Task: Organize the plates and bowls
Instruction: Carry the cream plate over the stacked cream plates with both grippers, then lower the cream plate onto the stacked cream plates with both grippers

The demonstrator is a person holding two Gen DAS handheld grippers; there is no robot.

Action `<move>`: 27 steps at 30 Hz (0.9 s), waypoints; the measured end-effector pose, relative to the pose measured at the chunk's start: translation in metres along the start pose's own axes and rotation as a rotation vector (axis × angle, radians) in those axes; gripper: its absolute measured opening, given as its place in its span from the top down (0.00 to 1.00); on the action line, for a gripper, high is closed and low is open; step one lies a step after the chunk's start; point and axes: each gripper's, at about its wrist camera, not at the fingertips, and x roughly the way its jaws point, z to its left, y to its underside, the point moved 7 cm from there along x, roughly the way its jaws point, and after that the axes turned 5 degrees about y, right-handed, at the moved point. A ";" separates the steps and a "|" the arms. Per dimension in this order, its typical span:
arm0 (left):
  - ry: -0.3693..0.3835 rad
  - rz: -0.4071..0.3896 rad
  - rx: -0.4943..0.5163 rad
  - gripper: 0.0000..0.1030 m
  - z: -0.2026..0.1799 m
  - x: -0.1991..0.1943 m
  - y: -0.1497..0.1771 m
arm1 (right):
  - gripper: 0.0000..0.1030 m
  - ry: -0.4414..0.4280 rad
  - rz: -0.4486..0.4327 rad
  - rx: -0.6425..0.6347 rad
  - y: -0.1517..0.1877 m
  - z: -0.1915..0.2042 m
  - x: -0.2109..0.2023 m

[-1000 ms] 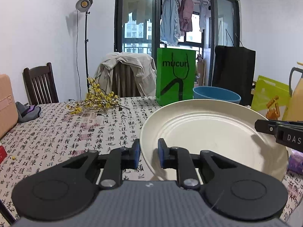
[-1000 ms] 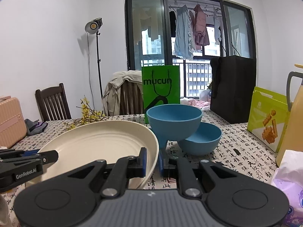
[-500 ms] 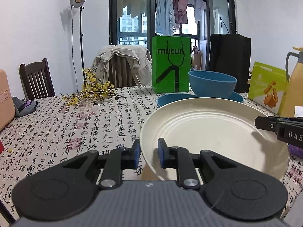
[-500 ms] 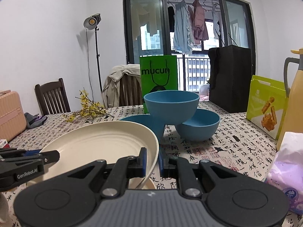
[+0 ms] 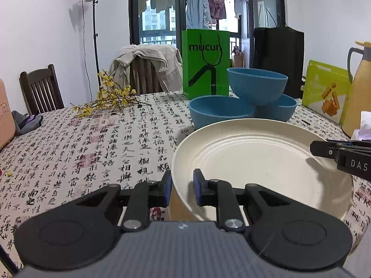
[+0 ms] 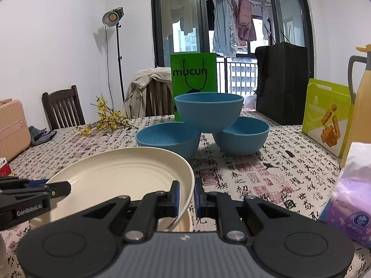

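Left wrist view: your left gripper (image 5: 182, 188) is nearest, its blue pads clamped on the near left rim of the cream plate (image 5: 259, 162), one pad outside the rim and one inside. The plate is tilted, lifted off the table (image 5: 92, 143), with what looks like another cream dish just beneath its near edge. At the plate's right rim you can see the black tip of your right gripper (image 5: 324, 150). From the right wrist view, that right gripper (image 6: 186, 197) is pinched nearly closed on the plate's (image 6: 120, 178) right rim, and your left gripper (image 6: 58, 188) reaches in from the left edge. So you hold the plate by both sides above the patterned tablecloth.

Beyond the plate sit three blue bowls (image 6: 208, 112): two on the table side by side, the third resting on top between them. Behind them stands a green paper bag (image 6: 193, 76). To the right are a yellow-green box (image 6: 327, 113) and a yellow jug (image 6: 361, 97); yellow flowers (image 5: 111, 95) lie at far left.
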 end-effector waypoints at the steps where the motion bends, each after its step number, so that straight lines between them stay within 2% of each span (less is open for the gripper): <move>1: -0.001 0.003 0.001 0.81 0.000 0.001 0.002 | 0.88 0.002 0.001 -0.004 0.002 0.000 0.001; 15: -0.054 0.019 0.073 0.81 -0.004 0.012 0.022 | 0.88 0.042 0.040 -0.082 0.031 0.010 0.018; 27: -0.098 0.031 0.134 0.80 -0.006 0.021 0.036 | 0.87 0.094 0.011 -0.214 0.045 0.022 0.022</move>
